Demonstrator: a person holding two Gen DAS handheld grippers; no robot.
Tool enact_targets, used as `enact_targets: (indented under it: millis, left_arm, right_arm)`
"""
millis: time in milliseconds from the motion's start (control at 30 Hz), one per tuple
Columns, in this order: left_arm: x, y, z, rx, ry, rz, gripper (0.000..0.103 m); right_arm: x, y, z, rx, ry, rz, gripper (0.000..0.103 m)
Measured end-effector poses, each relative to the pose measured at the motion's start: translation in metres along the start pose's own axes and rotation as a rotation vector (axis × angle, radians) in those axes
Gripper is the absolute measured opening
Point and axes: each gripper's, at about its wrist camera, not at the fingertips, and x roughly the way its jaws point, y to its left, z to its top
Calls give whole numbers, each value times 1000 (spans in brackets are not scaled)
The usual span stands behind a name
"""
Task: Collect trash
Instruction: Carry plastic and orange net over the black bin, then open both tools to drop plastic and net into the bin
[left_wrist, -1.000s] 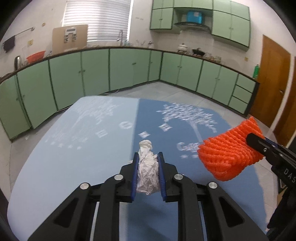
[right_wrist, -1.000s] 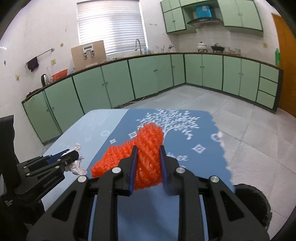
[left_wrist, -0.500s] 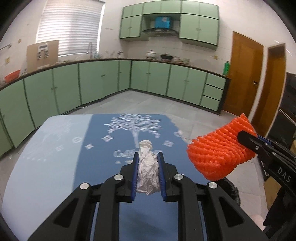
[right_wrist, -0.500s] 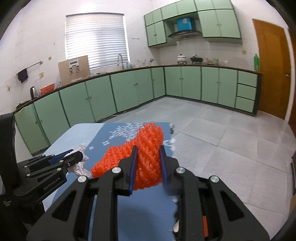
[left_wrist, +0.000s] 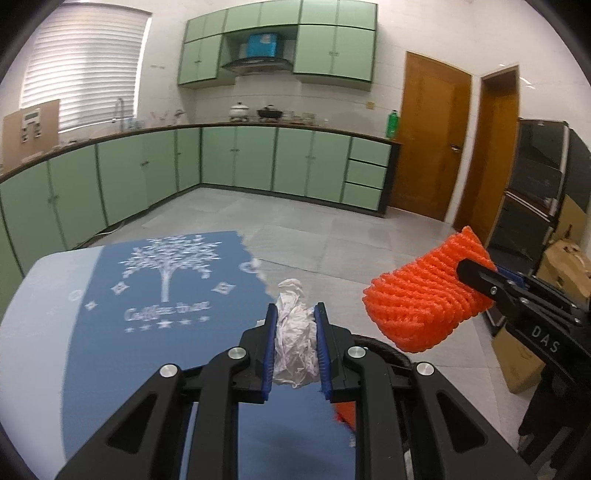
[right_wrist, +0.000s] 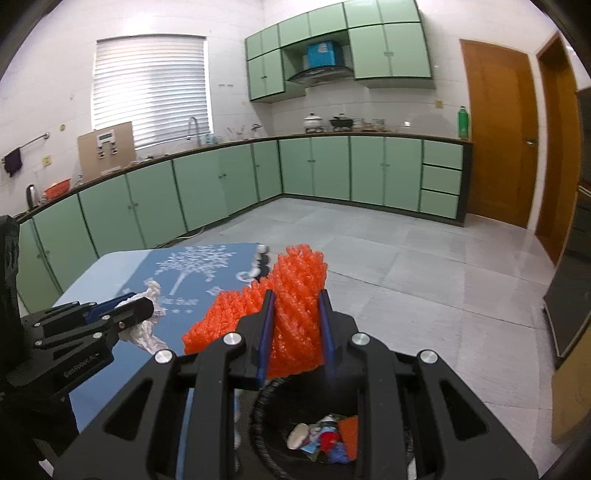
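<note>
My left gripper (left_wrist: 295, 314) is shut on a crumpled white tissue (left_wrist: 293, 339), held above the right edge of the blue tablecloth (left_wrist: 147, 332). My right gripper (right_wrist: 293, 299) is shut on an orange foam net (right_wrist: 295, 306), which also shows at the right of the left wrist view (left_wrist: 421, 299). Below the right gripper stands a black trash bin (right_wrist: 258, 417) with several scraps inside; its rim (left_wrist: 384, 349) shows under the left gripper too. In the right wrist view the left gripper (right_wrist: 147, 304) with the tissue (right_wrist: 146, 332) sits at the left.
The table (right_wrist: 110, 266) ends just left of the bin. Green cabinets (right_wrist: 332, 170) line the far walls, with grey tiled floor (right_wrist: 424, 280) between. Wooden doors (left_wrist: 428, 140) and a dark appliance (left_wrist: 535, 184) stand at the right, with cardboard boxes (left_wrist: 565, 266) beside it.
Both grippers have swung to the right, off the tabletop toward its right edge, each keeping its load. The trash bin has come into view beneath them.
</note>
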Motion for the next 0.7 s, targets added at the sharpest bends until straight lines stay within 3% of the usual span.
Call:
enact_targets:
  millis: [400,700]
  left_arm:
    - [39,-56,-8,48,36,-103,20]
    - [86,-85,-23,86,84,-101,20]
  right_arm:
    - [-5,-63,-28,48,33,-112,22]
    - [24,-94,-59,92,115,-161,22]
